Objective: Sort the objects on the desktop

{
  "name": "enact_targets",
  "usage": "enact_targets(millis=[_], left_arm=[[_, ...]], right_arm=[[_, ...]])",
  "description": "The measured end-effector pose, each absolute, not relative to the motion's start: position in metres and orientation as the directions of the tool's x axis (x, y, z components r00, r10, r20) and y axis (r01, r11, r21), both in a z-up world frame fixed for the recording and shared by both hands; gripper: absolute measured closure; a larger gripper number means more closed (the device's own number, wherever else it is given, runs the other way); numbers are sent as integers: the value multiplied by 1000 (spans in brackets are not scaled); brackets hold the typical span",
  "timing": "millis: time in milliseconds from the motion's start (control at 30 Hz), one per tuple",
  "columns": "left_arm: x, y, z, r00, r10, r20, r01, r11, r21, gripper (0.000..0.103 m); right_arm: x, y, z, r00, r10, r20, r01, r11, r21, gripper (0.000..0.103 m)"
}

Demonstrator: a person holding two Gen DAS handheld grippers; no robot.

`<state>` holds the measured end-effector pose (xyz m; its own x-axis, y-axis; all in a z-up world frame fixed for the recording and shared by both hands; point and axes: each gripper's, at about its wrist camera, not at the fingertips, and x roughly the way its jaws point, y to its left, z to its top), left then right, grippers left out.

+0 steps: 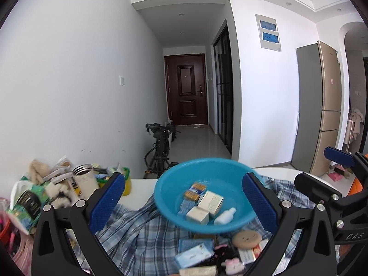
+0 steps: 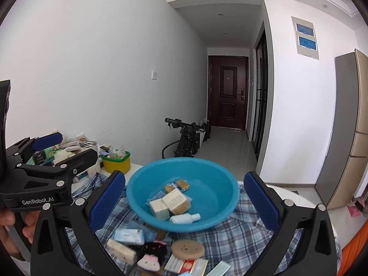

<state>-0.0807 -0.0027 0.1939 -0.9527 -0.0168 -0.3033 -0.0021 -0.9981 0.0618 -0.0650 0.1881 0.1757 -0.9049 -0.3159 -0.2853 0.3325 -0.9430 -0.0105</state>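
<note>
Basin (image 2: 184,184) ringed by tissue pack (image 2: 128,235), round puff (image 2: 187,248).

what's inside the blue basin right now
The blue basin holds several small boxes, an orange-and-blue packet and a small white bottle. Anything beneath the boxes is hidden.

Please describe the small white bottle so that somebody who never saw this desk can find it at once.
Find the round blue plastic basin resting on the blue-and-white checked cloth. Inside it, several small cardboard boxes lie together near the front wall. The small white plastic bottle lies on its side just in front of them; it is the only rounded, capped item there, while its neighbours are all rectangular.
</note>
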Motion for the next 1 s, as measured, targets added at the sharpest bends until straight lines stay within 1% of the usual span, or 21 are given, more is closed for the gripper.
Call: enact_targets(millis=[200,267,333,467,567,700,767,833,1000], left_arm=[[-35,-11,162,-940,-36,-338,15,-998,65,0],[-27,-14,145,-930,-40,-365,20,-998,60,0],[-25,-14,124,-912,-37,-409,17,-999,52,0],[-27,-11,87,-881,-36,-472,11,-998,57,0],[-24,-7,61,-878,-38,-478,15,-999,52,0],[-29,0,35,-856,-8,-517,-4,-1000,24,0],[-32,1,26,-849,-12,-528,-6,-999,32,0],[-34,2,22,-845,-10,-534,-6,-1000,28,0],[-41,2,21,-843,4,-538,-8,-1000,6,0]], right_arm=[[-36,186,136,-879,-331,-344,345,-938,20,0],[-27,185,120,-868,-336,-365,349,-937,31,0],[-21,184,105,-852,-347,-393,358,-933,47,0],[-11,184,74,-841,-339,-422,349,-936,56,0],[-13,187,51,-835,-332,-438,334,-940,74,0],[-19,196,19,-829,-321,-458,296,-946,128,0],[-22,198,13,-819,-328,-471,297,-944,141,0],[-25,197,12,-816,-316,-484,295,-948,121,0],[-26,195,17,-826,-298,-479,293,-952,87,0]])
